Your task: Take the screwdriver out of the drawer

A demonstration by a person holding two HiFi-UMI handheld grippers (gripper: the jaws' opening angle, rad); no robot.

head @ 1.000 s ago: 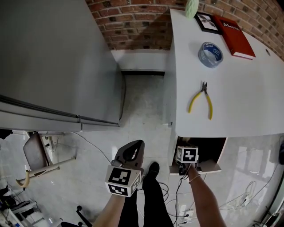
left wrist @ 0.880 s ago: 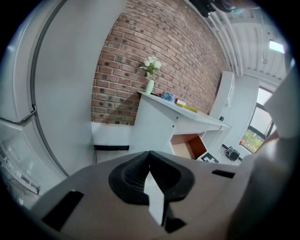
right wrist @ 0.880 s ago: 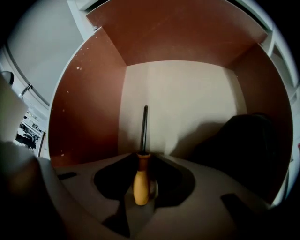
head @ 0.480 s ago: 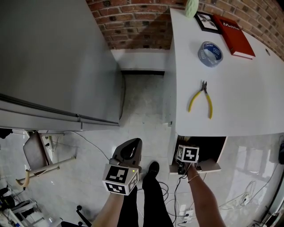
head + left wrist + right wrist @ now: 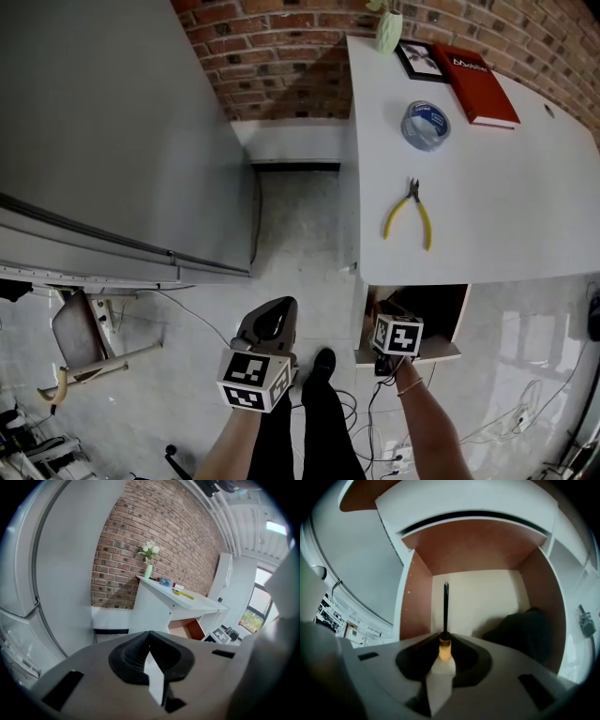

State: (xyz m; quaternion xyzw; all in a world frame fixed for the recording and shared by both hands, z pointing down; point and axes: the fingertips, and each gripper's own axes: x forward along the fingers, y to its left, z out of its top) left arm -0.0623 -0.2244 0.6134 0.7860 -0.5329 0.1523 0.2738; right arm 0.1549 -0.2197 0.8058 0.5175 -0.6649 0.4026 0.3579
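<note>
Since the right gripper's [image 5: 445, 652] jaws have just closed on the screwdriver [image 5: 446, 606] handle, shaft pointing ahead, it can leave the drawer [image 5: 415, 602].

brick wall [image 5: 281, 56]: red | floor [image 5: 300, 234]: pale, speckled | table [image 5: 487, 216]: white

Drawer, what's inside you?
A screwdriver held by the right gripper, whose jaws have just been closing, over the drawer floor, and a dark lump at the right, too shadowy to name. The gripper's body covers the front part.
</note>
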